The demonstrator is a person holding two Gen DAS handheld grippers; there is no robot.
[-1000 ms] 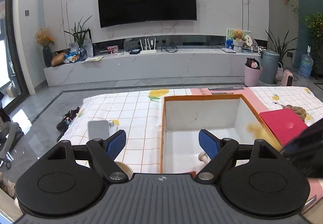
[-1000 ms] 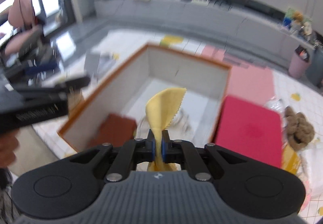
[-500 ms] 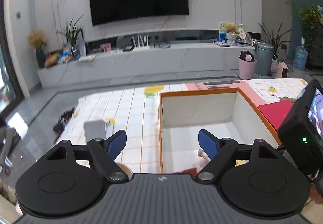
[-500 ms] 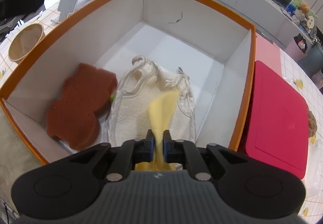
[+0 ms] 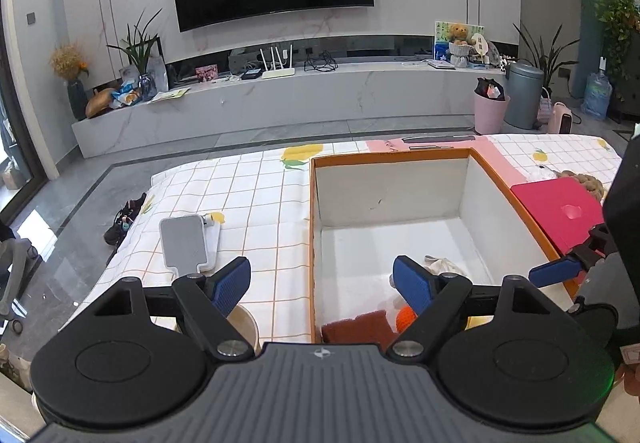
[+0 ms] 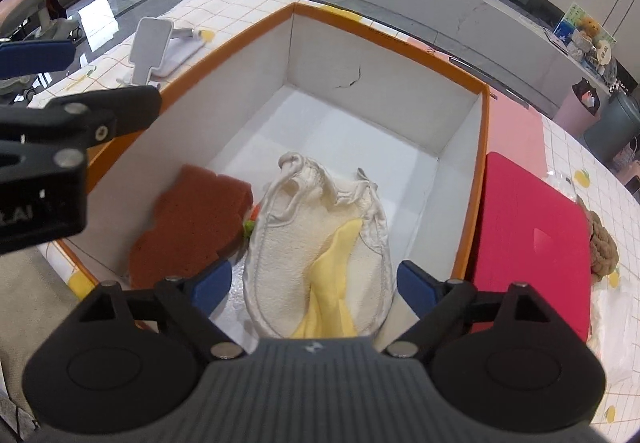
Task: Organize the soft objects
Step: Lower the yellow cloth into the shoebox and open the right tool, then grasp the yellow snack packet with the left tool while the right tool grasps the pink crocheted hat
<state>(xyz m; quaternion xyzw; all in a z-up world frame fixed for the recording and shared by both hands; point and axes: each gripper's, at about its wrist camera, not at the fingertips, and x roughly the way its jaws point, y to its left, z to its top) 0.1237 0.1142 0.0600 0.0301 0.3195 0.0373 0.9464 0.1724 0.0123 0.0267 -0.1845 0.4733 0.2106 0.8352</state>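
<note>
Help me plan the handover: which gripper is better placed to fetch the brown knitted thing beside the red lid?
Right. The right gripper is opening, with the yellow cloth lying loose between its pads, and the brown knitted thing lies on its side; the left gripper hangs farther away.

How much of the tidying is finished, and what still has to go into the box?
Done: a brown sponge and a cream cloth bag lie in the orange box. In hand: the right gripper is opening over the box, and the yellow cloth lies loose on the bag between its pads, no longer pinched. The left gripper is open and holds nothing. Left: a brown knotted thing beside the red pad, probably next.
</note>
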